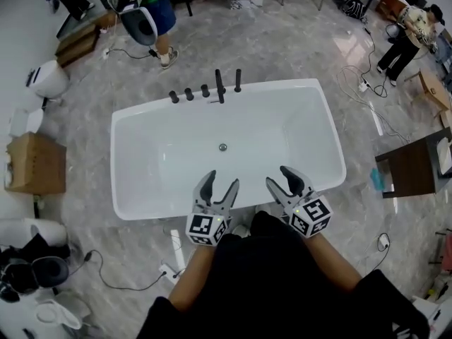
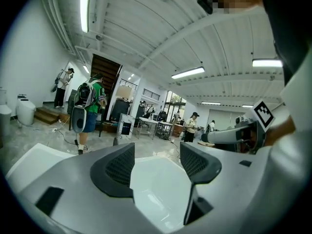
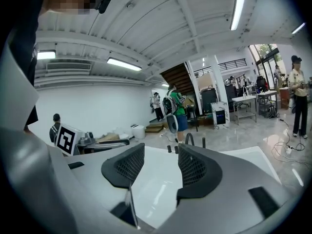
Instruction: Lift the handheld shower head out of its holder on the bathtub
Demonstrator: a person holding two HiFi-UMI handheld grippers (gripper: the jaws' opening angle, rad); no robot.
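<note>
A white bathtub [image 1: 134,168] fills the middle of the head view. On its far rim stands a row of black fittings: three knobs [image 1: 189,93], a spout [image 1: 220,87] and, at the right end, the slim upright handheld shower head [image 1: 238,80] in its holder. My left gripper [image 1: 222,180] and right gripper [image 1: 278,176] hover side by side over the near rim, both open and empty, far from the fittings. The right gripper view shows the shower head [image 3: 204,142] beyond the open jaws of that gripper [image 3: 161,161]. The left gripper [image 2: 156,156] looks across the tub [image 2: 156,189].
A cardboard box [image 1: 35,162] and white toilets [image 1: 48,78] stand on the left. A dark table [image 1: 417,167] stands at the tub's right. Cables and a power strip [image 1: 176,249] lie on the marble floor. People stand behind the tub [image 1: 157,13] and at the far right [image 1: 408,35].
</note>
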